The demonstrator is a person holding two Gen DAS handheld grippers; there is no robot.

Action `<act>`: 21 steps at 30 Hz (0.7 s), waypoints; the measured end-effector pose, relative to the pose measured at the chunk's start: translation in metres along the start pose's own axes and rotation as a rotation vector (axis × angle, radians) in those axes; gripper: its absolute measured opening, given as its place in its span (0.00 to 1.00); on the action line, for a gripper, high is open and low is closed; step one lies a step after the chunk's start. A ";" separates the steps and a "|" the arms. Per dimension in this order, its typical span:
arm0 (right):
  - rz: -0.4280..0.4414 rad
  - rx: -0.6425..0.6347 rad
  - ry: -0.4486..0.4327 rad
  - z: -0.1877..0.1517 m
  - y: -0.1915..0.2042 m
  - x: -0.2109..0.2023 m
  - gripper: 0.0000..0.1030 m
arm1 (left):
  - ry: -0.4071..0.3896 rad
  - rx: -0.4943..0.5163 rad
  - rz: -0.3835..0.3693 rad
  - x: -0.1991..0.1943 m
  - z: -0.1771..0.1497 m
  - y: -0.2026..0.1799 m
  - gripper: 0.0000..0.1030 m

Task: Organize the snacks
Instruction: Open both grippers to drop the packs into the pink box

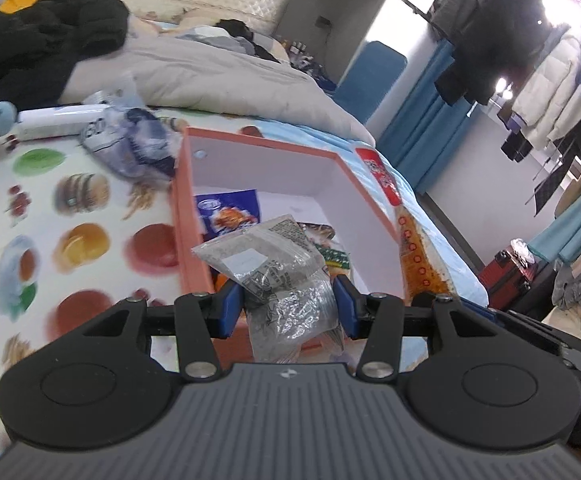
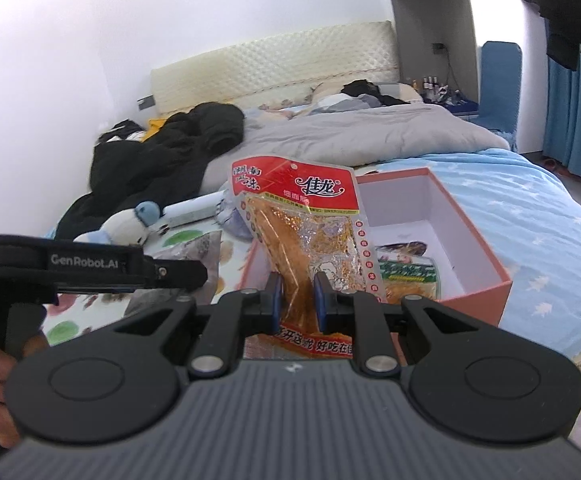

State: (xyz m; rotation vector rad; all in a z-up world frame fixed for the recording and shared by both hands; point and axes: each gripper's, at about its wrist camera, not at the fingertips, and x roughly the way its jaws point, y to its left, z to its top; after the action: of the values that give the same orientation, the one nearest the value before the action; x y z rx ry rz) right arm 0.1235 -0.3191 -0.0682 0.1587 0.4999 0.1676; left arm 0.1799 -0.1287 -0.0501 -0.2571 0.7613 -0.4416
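Sprawling bed (image 2: 530,216) in cluttered bedroom, orange box (image 2: 486,280) on it, left tool (image 1: 288,304) gripping clear speckled packet (image 1: 274,264) above box, right tool (image 2: 297,300) clamping red snack bag (image 2: 306,216), upright, long axis vertical.

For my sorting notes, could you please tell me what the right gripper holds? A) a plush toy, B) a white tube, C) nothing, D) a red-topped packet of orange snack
D: the right gripper is shut on the red-topped snack packet, held up before the orange box.
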 end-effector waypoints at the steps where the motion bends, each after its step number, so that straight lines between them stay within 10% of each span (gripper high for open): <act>1: -0.001 0.001 -0.001 0.002 -0.004 0.006 0.20 | 0.006 0.009 -0.002 0.010 0.005 -0.002 0.52; 21: -0.015 0.070 0.104 0.008 -0.082 0.148 0.20 | 0.146 0.066 0.059 0.182 0.067 0.018 0.45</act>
State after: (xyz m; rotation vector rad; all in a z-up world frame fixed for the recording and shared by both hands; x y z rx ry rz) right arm 0.2652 -0.3702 -0.1448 0.2160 0.6104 0.1445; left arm 0.3492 -0.1949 -0.1202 -0.1415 0.8936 -0.4321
